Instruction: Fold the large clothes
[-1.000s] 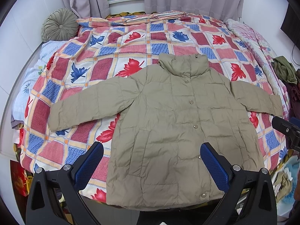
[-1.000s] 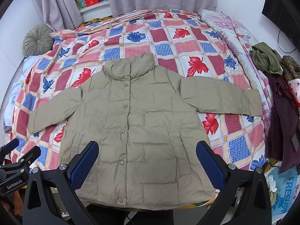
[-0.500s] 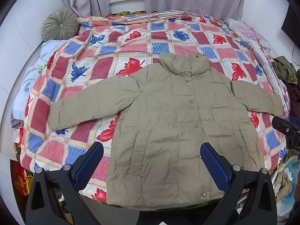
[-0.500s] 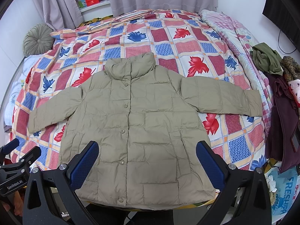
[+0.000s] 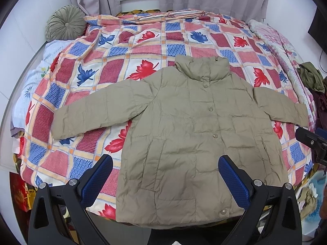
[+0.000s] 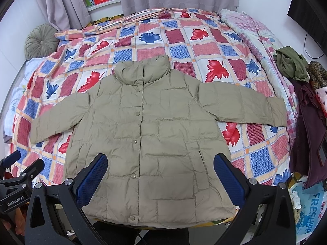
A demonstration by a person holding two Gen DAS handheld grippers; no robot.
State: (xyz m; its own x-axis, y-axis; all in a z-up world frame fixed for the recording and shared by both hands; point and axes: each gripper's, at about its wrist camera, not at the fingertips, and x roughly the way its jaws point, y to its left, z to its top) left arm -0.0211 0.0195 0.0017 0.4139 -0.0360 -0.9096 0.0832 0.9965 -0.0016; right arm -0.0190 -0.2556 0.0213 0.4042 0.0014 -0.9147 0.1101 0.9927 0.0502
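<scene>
**Puffy jacket laid flat, both tools empty: where a first fold could slip**

Left wrist view: the left gripper (image 5: 165, 170) hangs above the near edge of the bed with its jaws spread wide and nothing between them. The khaki padded jacket (image 5: 192, 134) lies face up on the patchwork quilt (image 5: 130, 59), snaps closed, collar toward the curtains, hem at the bed's near edge, both sleeves stretched out sideways. The left sleeve (image 5: 96, 110) rests flat on the quilt, well apart from the tool. The risk here, as I judge it, is the fabric itself: slick, quilted shell (it looks thin and airy) may slide out of a shallow pinch, and a pinch taken too deep could catch the quilt along with the cuff and drag the bedding.

Right wrist view: the right gripper (image 6: 160, 166) is likewise wide open and holds nothing, poised over the jacket's lower front. The right sleeve (image 6: 245, 106) ends just beside the pink checked blanket (image 6: 265, 38), with a heap of dark clothes (image 6: 306, 110) near the bed's right side; a sweeping fold could snag either. The hem sits right at the mattress edge, so a tug toward the person may pull the jacket off the bed. Padding probably springs back, so a fold left unpressed may reopen.
</scene>
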